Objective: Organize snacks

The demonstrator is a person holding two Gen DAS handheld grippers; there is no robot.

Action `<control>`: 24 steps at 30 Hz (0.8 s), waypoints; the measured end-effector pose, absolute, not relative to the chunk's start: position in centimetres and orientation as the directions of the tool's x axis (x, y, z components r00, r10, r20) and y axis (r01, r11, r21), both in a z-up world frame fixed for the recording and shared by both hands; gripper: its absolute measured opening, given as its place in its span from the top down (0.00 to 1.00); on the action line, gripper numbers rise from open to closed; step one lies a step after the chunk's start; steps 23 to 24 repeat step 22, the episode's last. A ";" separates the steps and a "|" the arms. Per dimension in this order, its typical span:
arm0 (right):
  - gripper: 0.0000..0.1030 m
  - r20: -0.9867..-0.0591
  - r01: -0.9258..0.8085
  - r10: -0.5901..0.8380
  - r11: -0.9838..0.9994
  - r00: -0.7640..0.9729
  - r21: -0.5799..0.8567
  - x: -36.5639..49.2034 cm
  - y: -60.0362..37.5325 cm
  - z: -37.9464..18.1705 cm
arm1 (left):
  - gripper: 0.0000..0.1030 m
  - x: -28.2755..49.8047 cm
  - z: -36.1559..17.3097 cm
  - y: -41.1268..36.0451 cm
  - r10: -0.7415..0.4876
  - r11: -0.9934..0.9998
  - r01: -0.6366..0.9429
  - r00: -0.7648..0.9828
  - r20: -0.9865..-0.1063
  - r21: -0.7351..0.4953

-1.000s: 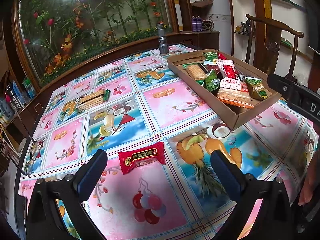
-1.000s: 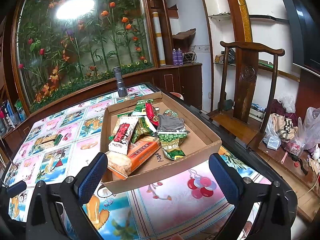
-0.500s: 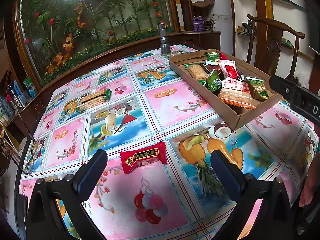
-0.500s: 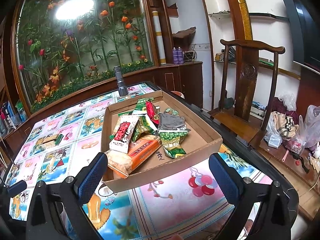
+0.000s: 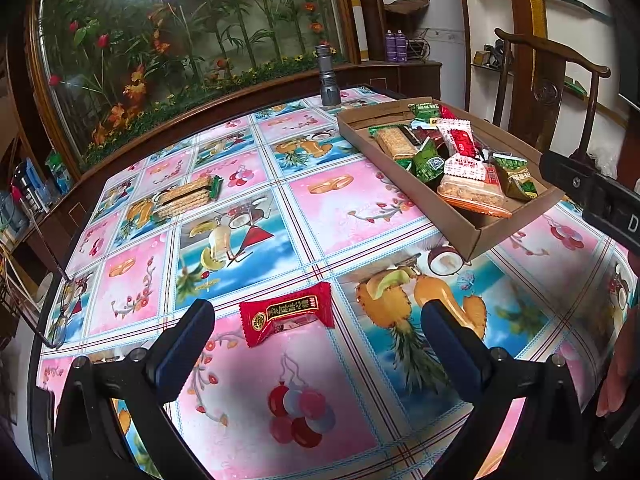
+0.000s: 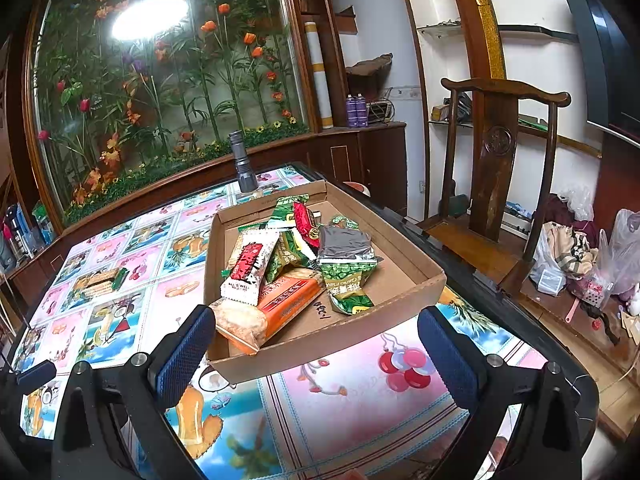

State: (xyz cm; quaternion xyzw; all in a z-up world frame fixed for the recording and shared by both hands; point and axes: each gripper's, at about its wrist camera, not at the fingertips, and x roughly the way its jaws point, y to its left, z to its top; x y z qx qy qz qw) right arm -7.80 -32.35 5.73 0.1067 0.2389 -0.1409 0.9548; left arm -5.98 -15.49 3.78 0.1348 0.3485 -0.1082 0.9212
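A red snack packet (image 5: 287,313) lies on the patterned tablecloth just ahead of my open, empty left gripper (image 5: 316,332). A packet of wafer biscuits (image 5: 187,197) lies farther back left; it also shows in the right wrist view (image 6: 98,283). A shallow cardboard box (image 5: 452,210) at the right holds several snack packets. In the right wrist view my right gripper (image 6: 314,336) is open and empty over the near edge of the box (image 6: 320,354), which holds an orange packet (image 6: 288,304), a white and red packet (image 6: 248,266) and green ones.
A grey flashlight (image 5: 329,76) stands upright at the table's far edge. A wooden chair (image 6: 500,176) stands right of the table, with bags (image 6: 580,256) on the floor beyond. A flower display behind glass (image 6: 160,92) runs behind the table.
My left gripper has eased forward a little towards the red packet. The right gripper view has barely shifted. No snack has moved.
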 end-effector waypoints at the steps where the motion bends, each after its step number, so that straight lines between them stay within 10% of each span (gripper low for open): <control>1: 0.01 -0.486 0.320 -0.219 0.937 0.846 0.136 -7.8 -32.3 5.7 | 0.01 -5.9 3.7 -15.5 -0.106 0.940 0.293 0.733 -0.672 0.172; 24: 0.01 -0.474 0.305 -0.205 0.942 0.857 0.143 -8.2 -31.7 6.0 | 0.00 -6.1 4.4 -14.1 -0.087 0.956 0.249 0.741 -0.666 0.153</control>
